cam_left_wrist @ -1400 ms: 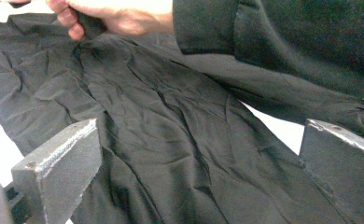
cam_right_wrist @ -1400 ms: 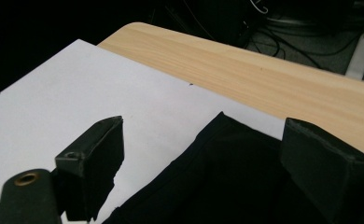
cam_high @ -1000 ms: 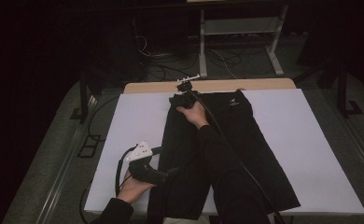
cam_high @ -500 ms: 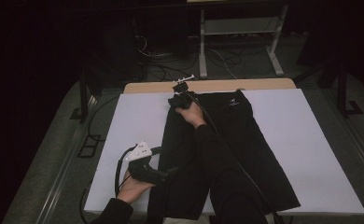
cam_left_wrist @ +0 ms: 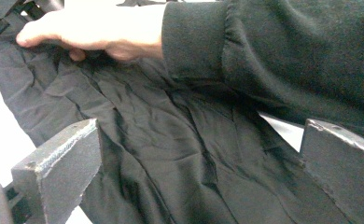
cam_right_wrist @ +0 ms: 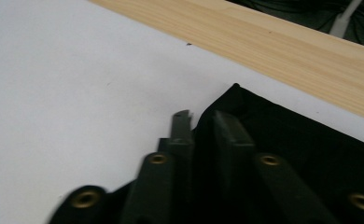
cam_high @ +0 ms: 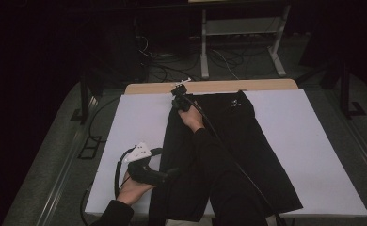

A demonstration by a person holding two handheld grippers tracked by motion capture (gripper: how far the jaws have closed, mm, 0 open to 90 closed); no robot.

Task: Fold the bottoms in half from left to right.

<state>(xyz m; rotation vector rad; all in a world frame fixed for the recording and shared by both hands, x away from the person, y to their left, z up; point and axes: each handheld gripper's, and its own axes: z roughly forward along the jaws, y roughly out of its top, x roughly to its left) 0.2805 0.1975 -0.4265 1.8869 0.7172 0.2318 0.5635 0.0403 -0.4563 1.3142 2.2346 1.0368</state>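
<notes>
A black garment [cam_high: 252, 141] with a small white logo lies flat on the white table cover [cam_high: 313, 141]. My right gripper [cam_high: 178, 95] is at the garment's far left corner. In the right gripper view its jaws [cam_right_wrist: 203, 128] have just been closing and now pinch the black cloth edge [cam_right_wrist: 287, 140] between them. My left gripper [cam_high: 171, 173] rests at the garment's near left edge. In the left gripper view its jaws [cam_left_wrist: 199, 158] stand wide open over wrinkled cloth [cam_left_wrist: 161, 116]. The person's right hand [cam_left_wrist: 91, 32] and dark sleeve cross above.
A wooden table edge [cam_high: 228, 86] [cam_right_wrist: 283, 51] runs along the far side of the white cover. Behind it stand a white metal frame [cam_high: 240, 28] and tangled floor cables [cam_high: 172, 66]. Bare white cover lies left of the garment [cam_high: 134, 122].
The right hand has crept slightly left at the garment's far corner. The left hand and its gripper have kept still.
</notes>
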